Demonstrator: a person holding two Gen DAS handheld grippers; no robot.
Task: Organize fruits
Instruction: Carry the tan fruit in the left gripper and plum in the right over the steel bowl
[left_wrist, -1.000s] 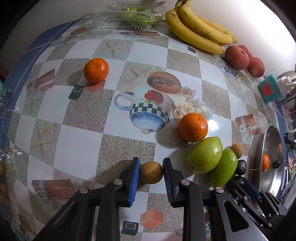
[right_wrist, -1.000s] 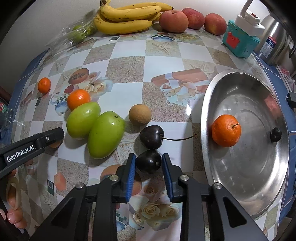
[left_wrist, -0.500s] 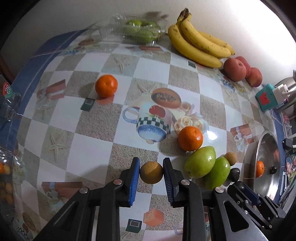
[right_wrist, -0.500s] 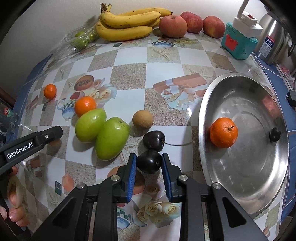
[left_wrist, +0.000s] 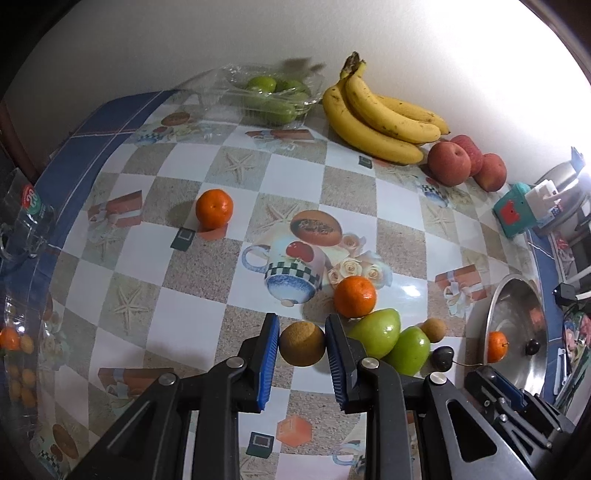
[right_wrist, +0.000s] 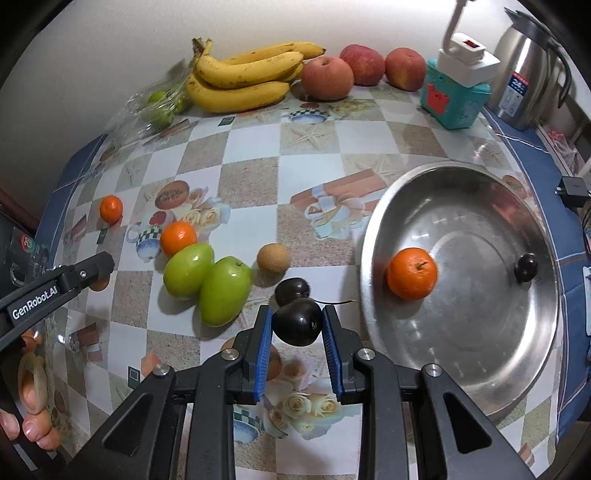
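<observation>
My left gripper (left_wrist: 302, 347) is shut on a small round brown fruit (left_wrist: 302, 349), lifted above the patterned tablecloth. My right gripper (right_wrist: 297, 326) is shut on a dark cherry (right_wrist: 297, 326), also raised. A second dark cherry (right_wrist: 292, 291) with a long stem lies just beyond it. Two green fruits (right_wrist: 207, 282) lie side by side with an orange (right_wrist: 178, 238) behind them and another brown fruit (right_wrist: 272, 257) to their right. A steel pan (right_wrist: 480, 373) at the right holds an orange (right_wrist: 412, 273) and a dark cherry (right_wrist: 526, 266). A lone orange (left_wrist: 214, 208) sits far left.
Along the back wall lie bananas (right_wrist: 243, 79), three red apples (right_wrist: 327, 77) and a clear bag of green fruit (left_wrist: 273, 98). A teal box with a white plug (right_wrist: 456, 92) and a steel kettle (right_wrist: 532, 81) stand back right. A person's fingers (right_wrist: 29, 417) show at lower left.
Both grippers have risen with their fruit still held, so the table and the fruit on it look farther away. The brown fruit and the cherry have come off the cloth.
</observation>
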